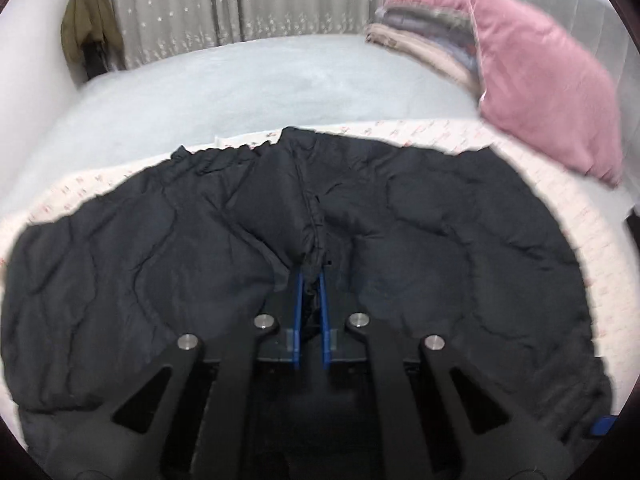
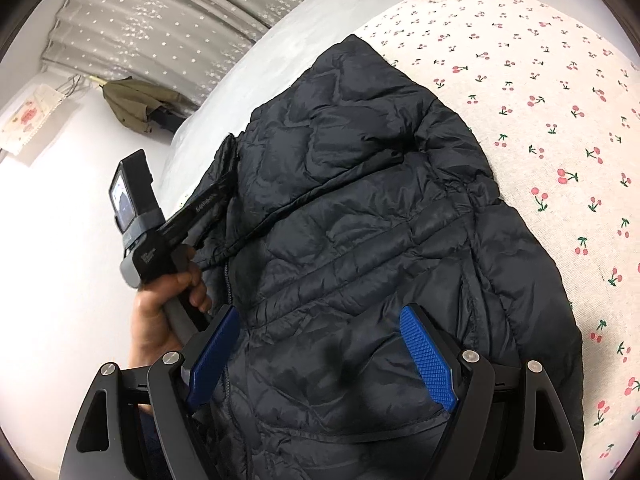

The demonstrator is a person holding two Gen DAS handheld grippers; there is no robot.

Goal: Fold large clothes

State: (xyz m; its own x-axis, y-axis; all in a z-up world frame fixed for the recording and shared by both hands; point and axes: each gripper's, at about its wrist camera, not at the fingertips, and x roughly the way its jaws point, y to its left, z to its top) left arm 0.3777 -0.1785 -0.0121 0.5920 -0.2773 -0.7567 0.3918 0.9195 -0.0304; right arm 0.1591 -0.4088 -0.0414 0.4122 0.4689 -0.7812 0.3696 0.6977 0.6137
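A black quilted puffer jacket point(image 1: 440, 232) lies spread on a cherry-print sheet point(image 1: 440, 128); it also shows in the right wrist view point(image 2: 360, 208). My left gripper point(image 1: 311, 276) is shut on a raised fold of the jacket near its zipper edge. In the right wrist view the left gripper body point(image 2: 160, 248) is seen in a hand at the jacket's left edge. My right gripper point(image 2: 320, 336) is open, its blue pads point(image 2: 428, 356) spread just above the jacket's lower part, with nothing between them.
The cherry-print sheet point(image 2: 540, 120) covers the near part of a grey bed point(image 1: 240, 88). A pink pillow point(image 1: 552, 92) and a stack of folded clothes point(image 1: 420, 36) sit at the back right. Curtains point(image 1: 240, 0) and a hanging olive coat point(image 1: 88, 24) are behind.
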